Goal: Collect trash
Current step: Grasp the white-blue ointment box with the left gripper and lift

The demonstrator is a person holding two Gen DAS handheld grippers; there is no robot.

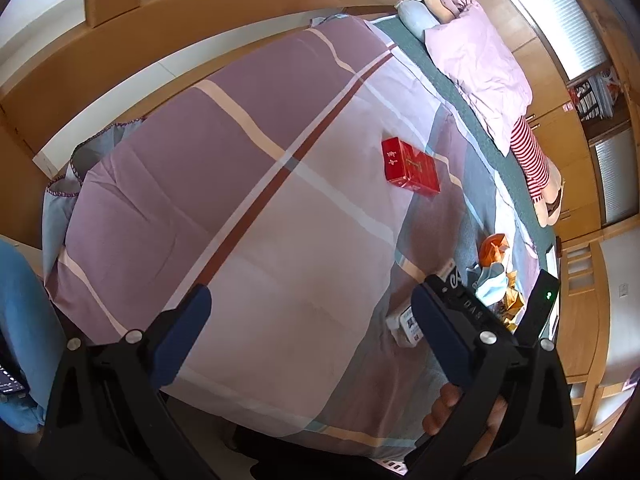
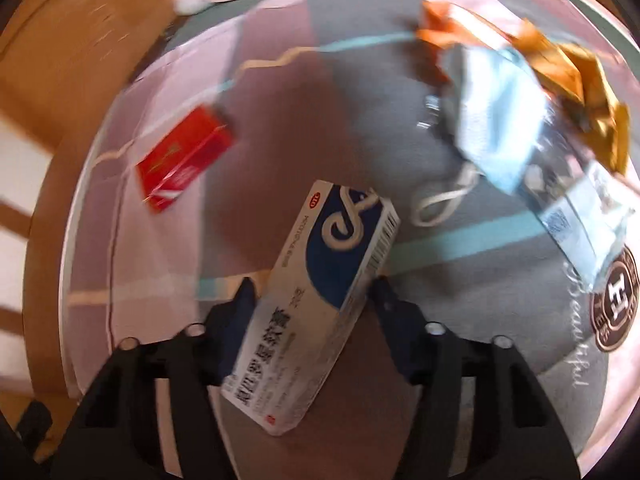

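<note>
- Right wrist view: the right gripper has its jaws clamped on the long sides of a white-and-blue ointment box, which sits slanted between them, its far end pointing away over the bed.
- Gripping across the box's narrow width probably suits the jaws' span; the slant suggests it was taken as it lay.
- More trash lies on the quilt: a red box to the left, and a blue face mask with golden wrappers and an orange wrapper clustered to the right.
- Left wrist view: the left gripper hangs above the quilt with its jaws wide apart and nothing between them, likely free for the next piece.
- From there the red box lies alone and well ahead, apart from the cluster.
- No bin or bag shows in either view.
</note>
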